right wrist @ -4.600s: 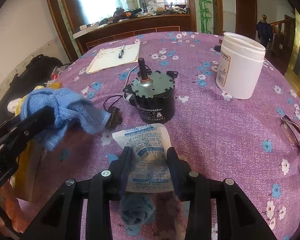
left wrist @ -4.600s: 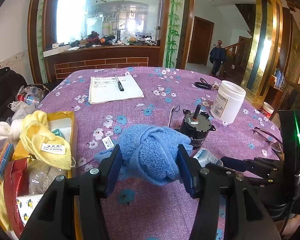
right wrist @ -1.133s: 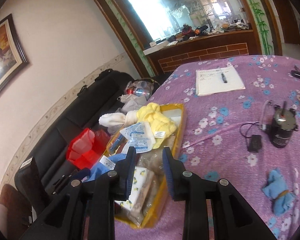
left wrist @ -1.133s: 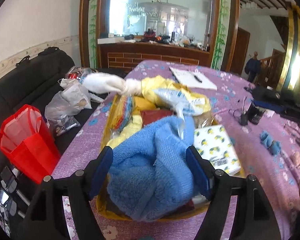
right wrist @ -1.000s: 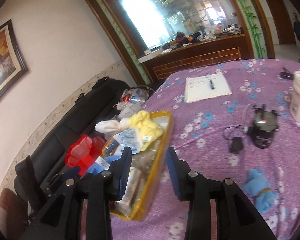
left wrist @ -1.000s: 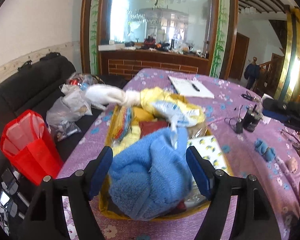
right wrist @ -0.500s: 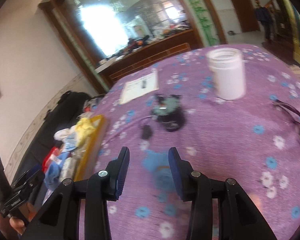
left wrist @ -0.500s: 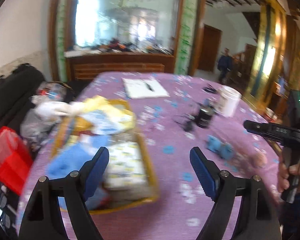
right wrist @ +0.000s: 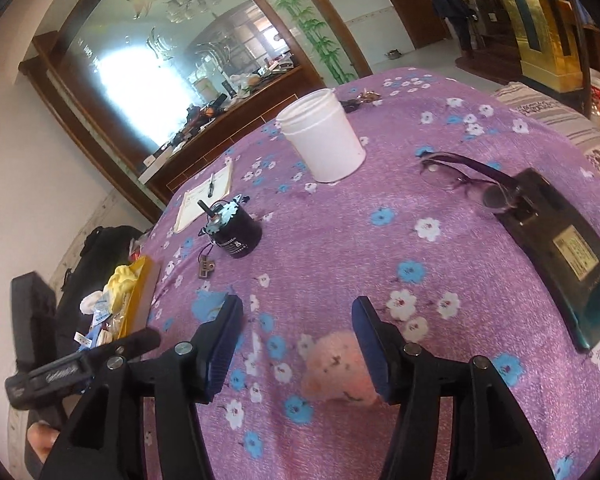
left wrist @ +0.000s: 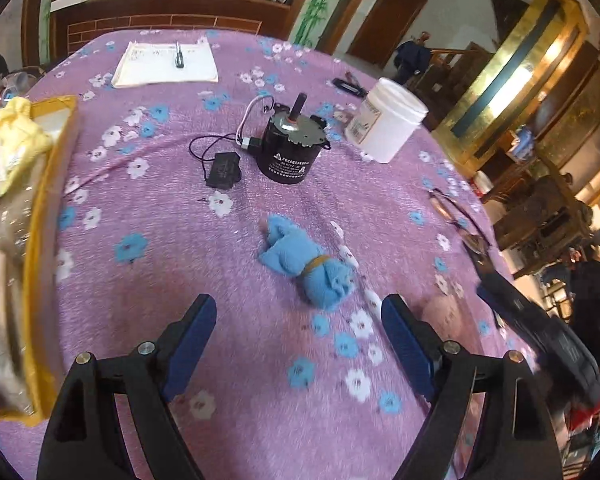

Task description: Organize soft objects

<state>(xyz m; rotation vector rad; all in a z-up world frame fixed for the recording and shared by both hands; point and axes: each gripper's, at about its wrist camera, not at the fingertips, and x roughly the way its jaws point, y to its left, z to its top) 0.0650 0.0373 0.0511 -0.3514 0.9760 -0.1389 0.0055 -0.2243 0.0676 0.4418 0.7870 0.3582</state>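
Both jaws are parted over the purple flowered worktop (left wrist: 148,280), with nothing grasped.

The left gripper (left wrist: 298,334) is held wide apart above bare cloth, its jaws having just been opening; the small blue towel bundle tied with a band (left wrist: 306,266) lies just beyond them, untouched. The right gripper (right wrist: 298,346) has also just been opening, and a fuzzy pink soft ball (right wrist: 340,368) is seen low between its jaws, close to the right one; contact cannot be told. The yellow tray of soft items (left wrist: 46,216) is set at the worktop's left edge, well apart from the black cylindrical motor (left wrist: 292,148) and white plastic jar (left wrist: 388,126).
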